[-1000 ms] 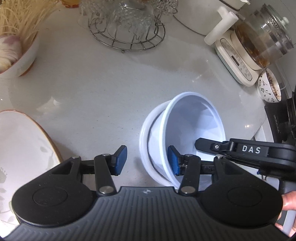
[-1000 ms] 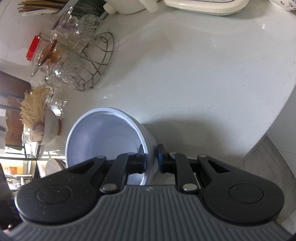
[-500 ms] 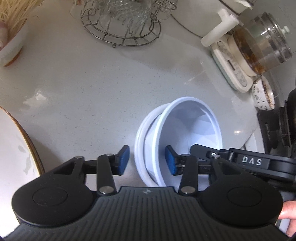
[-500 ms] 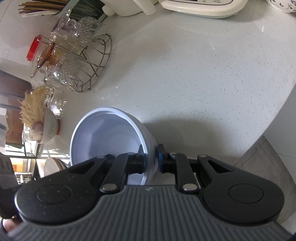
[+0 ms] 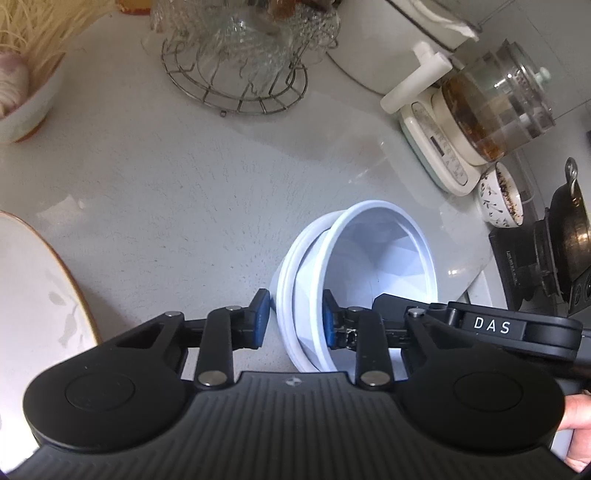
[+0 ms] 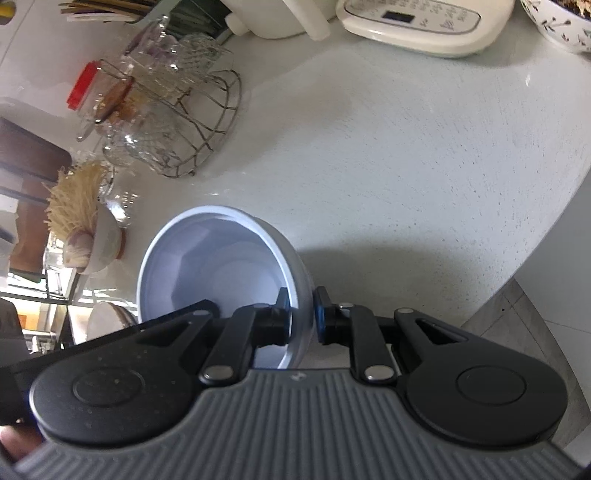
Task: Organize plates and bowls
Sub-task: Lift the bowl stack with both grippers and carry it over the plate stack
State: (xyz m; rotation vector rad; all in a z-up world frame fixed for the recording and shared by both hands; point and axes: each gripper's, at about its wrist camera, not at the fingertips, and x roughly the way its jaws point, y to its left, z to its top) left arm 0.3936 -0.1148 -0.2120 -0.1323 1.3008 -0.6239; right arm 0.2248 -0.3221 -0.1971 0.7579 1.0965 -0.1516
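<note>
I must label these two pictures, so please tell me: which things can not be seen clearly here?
- Bottom of the white bowls: left view, hidden by the left hand-held gripper, whose jaws are closing around their rims.
- Plate: left view, cut off by the edge.
- Patterned bowl: right view, cut off by the top edge.
- Stacked bowls: right view, only one visible; the right hand-held gripper clamps its rim.

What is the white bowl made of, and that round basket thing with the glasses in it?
The white bowl looks like smooth plastic or melamine, though glazed ceramic is possible: thin wall, soft even sheen. The round rack is bare metal wire, thin silvery rods that glint. The cups in it look like clear patterned glass.
</note>
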